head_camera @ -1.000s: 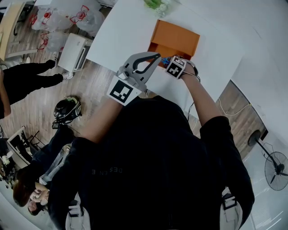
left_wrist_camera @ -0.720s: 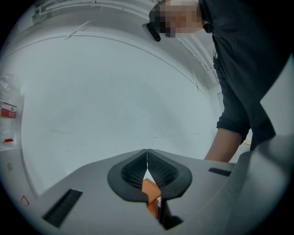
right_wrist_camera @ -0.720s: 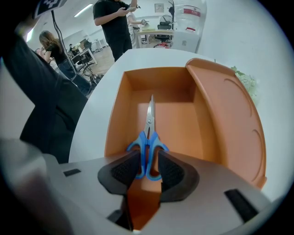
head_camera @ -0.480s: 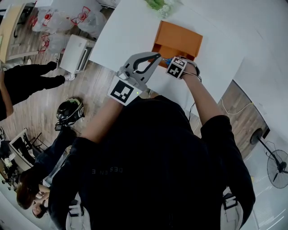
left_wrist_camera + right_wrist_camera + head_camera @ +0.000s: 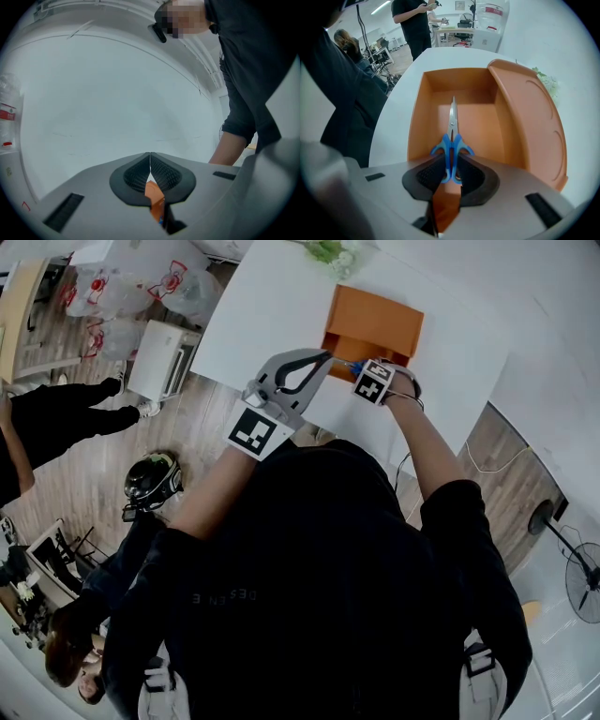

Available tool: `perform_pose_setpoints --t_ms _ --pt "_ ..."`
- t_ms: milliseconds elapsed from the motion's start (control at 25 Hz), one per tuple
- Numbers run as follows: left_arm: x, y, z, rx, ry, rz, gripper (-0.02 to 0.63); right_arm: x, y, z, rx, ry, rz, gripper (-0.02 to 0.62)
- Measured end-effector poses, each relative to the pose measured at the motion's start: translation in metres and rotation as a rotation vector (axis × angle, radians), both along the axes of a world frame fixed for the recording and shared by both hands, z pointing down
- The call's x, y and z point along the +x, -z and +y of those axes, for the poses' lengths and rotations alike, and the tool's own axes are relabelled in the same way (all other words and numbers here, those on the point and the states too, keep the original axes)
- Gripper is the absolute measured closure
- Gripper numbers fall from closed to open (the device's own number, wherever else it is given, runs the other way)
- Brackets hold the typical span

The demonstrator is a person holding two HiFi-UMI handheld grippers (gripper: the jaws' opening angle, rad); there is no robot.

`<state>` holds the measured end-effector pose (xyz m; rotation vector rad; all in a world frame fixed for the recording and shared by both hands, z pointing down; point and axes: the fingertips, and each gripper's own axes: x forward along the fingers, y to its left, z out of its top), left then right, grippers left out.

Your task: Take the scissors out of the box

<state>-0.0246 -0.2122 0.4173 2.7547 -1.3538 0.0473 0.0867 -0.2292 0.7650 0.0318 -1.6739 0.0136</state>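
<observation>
Closing jaws: the right gripper [image 5: 451,163] points down into the box [image 5: 417,122]; its jaws are closing on the blue handles of the scissors [image 5: 452,136], with both pads against the outer sides of the loops.
Scissors: they lie flat on the box floor, handles between the right gripper's jaws and shut blades pointing straight away from it.
Box: orange and open, directly below and ahead of the right gripper.
Lid [image 5: 529,126]: it stands open just to the right of that gripper's jaws.
Left gripper [image 5: 150,158]: its jaws meet at the tips with nothing between them. It is held level just beside the right gripper, on that gripper's left, at the box's near edge.
Table [image 5: 272,306]: white, beneath both grippers and the box.
</observation>
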Motion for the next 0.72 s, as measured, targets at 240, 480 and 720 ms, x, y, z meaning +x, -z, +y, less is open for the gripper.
perform_pose_setpoints --t_ms 240,480,720 --pt "-0.005 0.003 0.004 0.010 -0.021 -0.007 0.586 0.000 0.014 -0.003 0.025 -0.050 -0.022 0.505" --pt "-0.005 0.008 0.008 0.023 -0.047 -0.006 0.586 0.003 0.027 -0.002 0.047 -0.091 -0.040 0.505" --pt "-0.008 0.015 0.011 0.039 -0.068 0.001 0.586 0.003 0.046 -0.002 0.080 -0.139 -0.074 0.505"
